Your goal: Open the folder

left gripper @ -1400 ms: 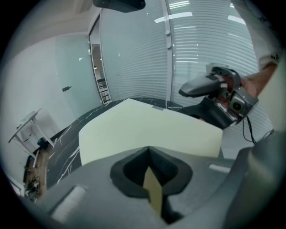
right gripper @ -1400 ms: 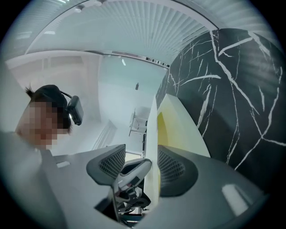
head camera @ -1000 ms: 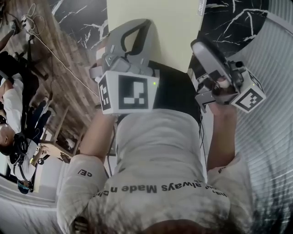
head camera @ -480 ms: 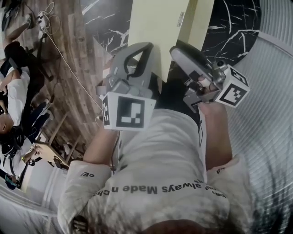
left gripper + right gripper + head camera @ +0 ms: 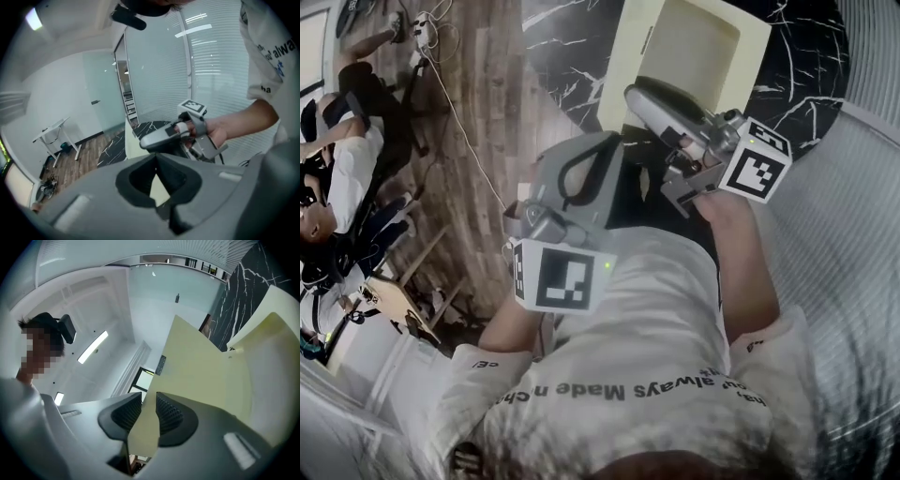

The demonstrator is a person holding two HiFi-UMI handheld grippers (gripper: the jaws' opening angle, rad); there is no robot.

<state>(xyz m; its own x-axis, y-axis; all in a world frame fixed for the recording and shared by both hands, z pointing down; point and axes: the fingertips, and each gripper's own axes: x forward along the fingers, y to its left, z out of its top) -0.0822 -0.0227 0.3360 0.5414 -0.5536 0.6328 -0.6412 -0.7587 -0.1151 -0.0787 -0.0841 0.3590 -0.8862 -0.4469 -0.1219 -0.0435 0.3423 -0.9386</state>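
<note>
Two pads of your right gripper (image 5: pixel 633 94) have just been closing and now press on the lifted cover (image 5: pixel 201 362) of the pale yellow folder (image 5: pixel 703 47), close to that cover's free edge. The folder lies at the upper centre of the head view on the black marble table (image 5: pixel 567 56), and bare tabletop shows to its left and right. Your left gripper (image 5: pixel 609 142) sits at frame centre with its jaw tips together and nothing between them, apart from the folder. Wooden floor (image 5: pixel 478 122) fills the left side, and a seated person (image 5: pixel 342 178) occupies the far left edge.
</note>
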